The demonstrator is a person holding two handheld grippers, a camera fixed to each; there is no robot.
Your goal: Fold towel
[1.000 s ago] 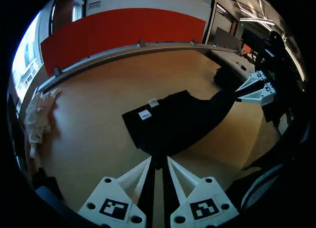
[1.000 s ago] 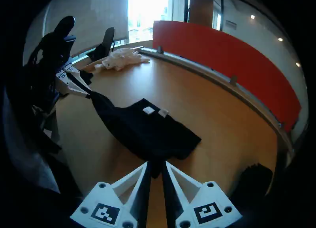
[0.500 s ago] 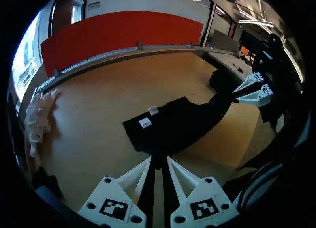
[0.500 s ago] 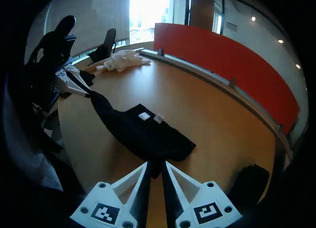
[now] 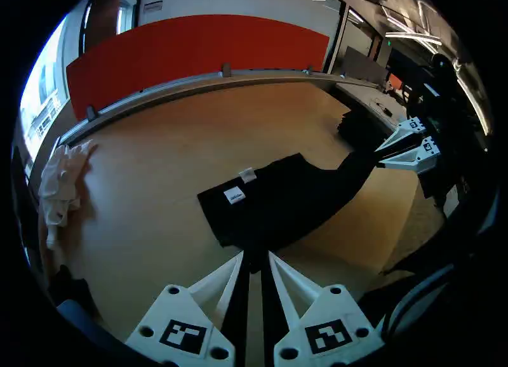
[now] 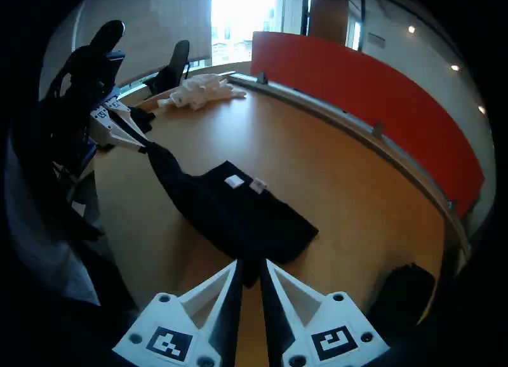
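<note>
The left gripper (image 5: 255, 260) and right gripper (image 6: 249, 266) each pinch a near corner of the black towel (image 5: 286, 195), jaws closed on cloth, its far half lying on the table (image 5: 159, 151); carrying both corners forward level and taut should land the fold square

We see daylight pour in from the far window (image 6: 244, 21), blown out to white in the right gripper view. The table (image 6: 330, 176) takes a soft sheen from it. The towel (image 5: 286, 199) reads as flat black, with little detail. Ceiling strips (image 5: 406, 32) glow far right in the left gripper view. Straight edges bow near the dim rims.
</note>
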